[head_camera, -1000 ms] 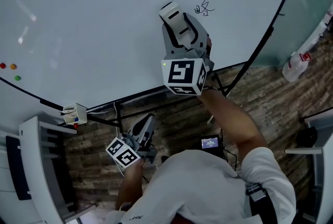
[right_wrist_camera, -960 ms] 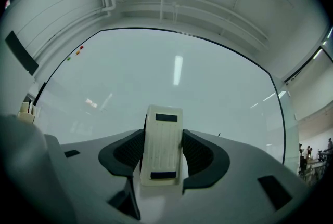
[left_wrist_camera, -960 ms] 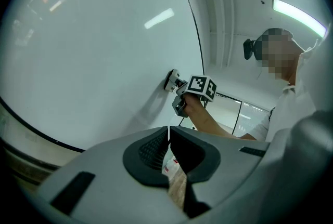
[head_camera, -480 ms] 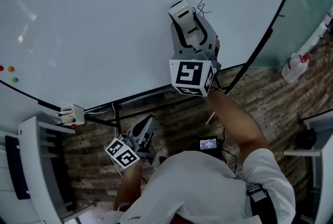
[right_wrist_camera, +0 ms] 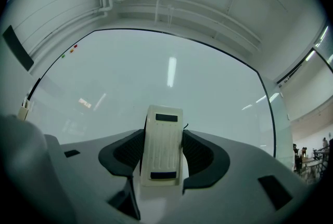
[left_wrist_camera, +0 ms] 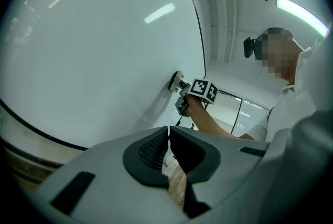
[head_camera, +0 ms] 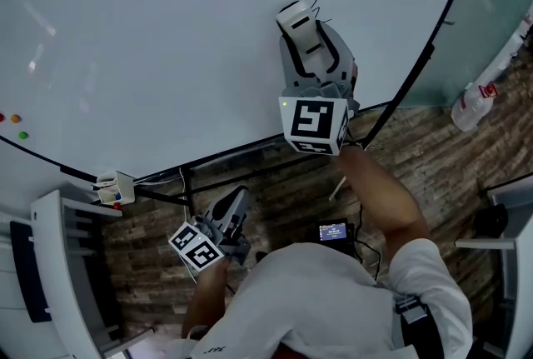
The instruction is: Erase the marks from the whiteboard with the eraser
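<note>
Item 1, right gripper: against one second ago we log it shifted toward 3 o'clock across the whiteboard. Its jaws are clamped on the white eraser, one on each long side, as the right gripper view confirms.

Item 2, eraser: pressed flat to the board, now lying over the spot where the scribble stood clear before.

Item 3, marks: we see only a few thin strokes left, peeking out at the eraser's 2 o'clock edge; the rest is covered.

Item 4, left gripper: unchanged, held low at 6 o'clock below the board's black edge, jaws closed together with nothing between them.

Item 5, surroundings: coloured magnets at 9 o'clock on the board; a small white holder at 8 o'clock on the frame; a spray bottle at 3 o'clock on the floor; a small lit screen near the person's right forearm.

Item 6, obstruction: the right gripper's marker cube hides the board below the eraser.
</note>
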`<state>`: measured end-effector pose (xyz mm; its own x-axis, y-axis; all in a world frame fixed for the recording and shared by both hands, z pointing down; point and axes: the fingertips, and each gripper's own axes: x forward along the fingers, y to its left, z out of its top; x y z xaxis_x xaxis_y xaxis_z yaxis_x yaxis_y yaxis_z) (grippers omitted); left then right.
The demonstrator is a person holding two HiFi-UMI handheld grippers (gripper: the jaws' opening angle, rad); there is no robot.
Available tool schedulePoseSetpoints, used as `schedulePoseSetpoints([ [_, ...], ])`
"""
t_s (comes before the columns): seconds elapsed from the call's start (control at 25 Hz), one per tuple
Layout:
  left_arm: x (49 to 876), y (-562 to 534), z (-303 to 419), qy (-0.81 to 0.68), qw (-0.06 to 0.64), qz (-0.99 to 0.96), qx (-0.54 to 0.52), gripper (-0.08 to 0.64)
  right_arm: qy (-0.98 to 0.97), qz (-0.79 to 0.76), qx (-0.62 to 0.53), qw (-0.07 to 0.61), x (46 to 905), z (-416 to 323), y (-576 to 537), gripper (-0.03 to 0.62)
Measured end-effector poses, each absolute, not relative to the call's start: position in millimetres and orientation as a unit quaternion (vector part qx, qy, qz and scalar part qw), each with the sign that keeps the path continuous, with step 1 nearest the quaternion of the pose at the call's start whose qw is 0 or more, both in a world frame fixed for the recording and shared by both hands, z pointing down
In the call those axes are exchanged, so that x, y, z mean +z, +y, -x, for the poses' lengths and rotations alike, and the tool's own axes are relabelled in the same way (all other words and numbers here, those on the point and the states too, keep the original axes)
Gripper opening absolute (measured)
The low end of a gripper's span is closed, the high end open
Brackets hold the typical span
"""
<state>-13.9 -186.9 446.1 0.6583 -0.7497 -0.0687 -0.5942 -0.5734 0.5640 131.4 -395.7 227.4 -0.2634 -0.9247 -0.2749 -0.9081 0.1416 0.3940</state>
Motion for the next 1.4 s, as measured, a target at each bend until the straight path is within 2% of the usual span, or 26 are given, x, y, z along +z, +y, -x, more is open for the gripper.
schedulePoseSetpoints([
  [0.44, 448, -185, 10, -0.385, 0.257, -0.874, -0.149, 0.008, -0.762, -0.605, -0.231, 0.002, 227, -160, -405, 0.245],
  [1.04, 447, -177, 7, -0.384, 0.257, -0.874, -0.153, 0.008, -0.726, -0.653, -0.214, 0.026, 229, -219, -420, 0.245],
  [1.4, 445, -174, 13, -0.381, 0.259, -0.875, -0.151, 0.008, -0.699, -0.695, -0.171, -0.002, 220, -272, -426, 0.245],
])
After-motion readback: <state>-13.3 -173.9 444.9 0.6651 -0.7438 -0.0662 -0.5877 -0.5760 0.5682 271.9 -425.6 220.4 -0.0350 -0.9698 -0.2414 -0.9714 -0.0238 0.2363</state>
